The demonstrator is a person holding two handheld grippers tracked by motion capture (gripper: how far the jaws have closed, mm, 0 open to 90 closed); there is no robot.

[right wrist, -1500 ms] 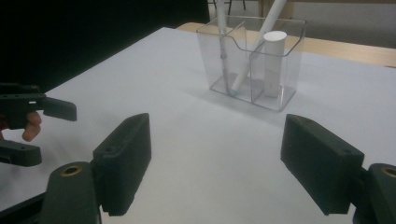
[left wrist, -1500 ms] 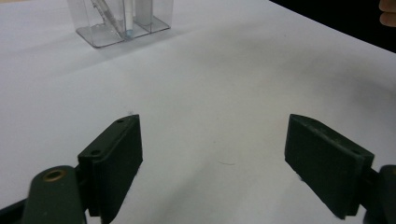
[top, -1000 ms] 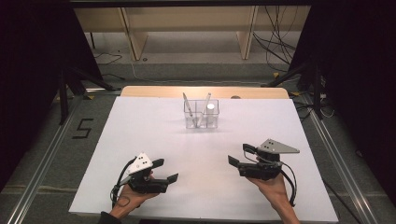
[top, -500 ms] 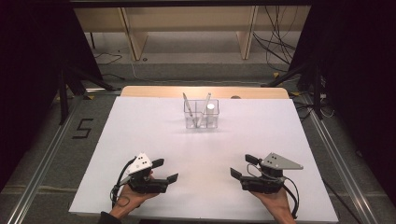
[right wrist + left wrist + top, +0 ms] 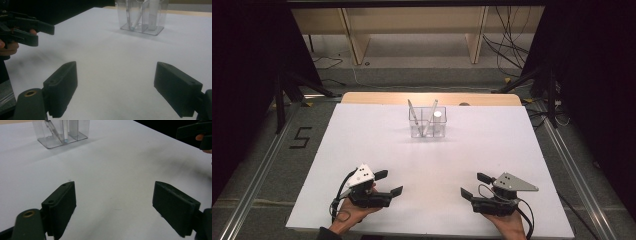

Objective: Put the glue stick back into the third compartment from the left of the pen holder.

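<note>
Nearest me, both tools sit at the front edge of the white table (image 5: 362, 135). My left gripper (image 5: 389, 183) rests low in the hand at the near left, jaws spread wide with nothing between them; in the left gripper view I see bare tabletop in the gap. My right gripper (image 5: 473, 186) mirrors it at the near right, jaws equally wide apart and empty, and the right gripper view shows plain white surface between its two black pads. Each gripper points inward and forward, roughly toward the middle of the table, and they are well apart from one another.

Farther out, near the far edge and about centred, stands the clear divided holder (image 5: 428, 122). It is upright. Two slim white pen-like sticks (image 5: 414, 114) lean in its left compartment, crossing toward the divider, and a stubbier white cylinder (image 5: 438, 118) stands upright in its right compartment. I cannot tell what exactly these pieces are.

My reading: nothing lies loose on the table, and every piece sits in the holder, so either the work on these items is wholly ahead of me or it is finished. If ahead, the whole reach to the holder, the grasp and the lift remain.
</note>
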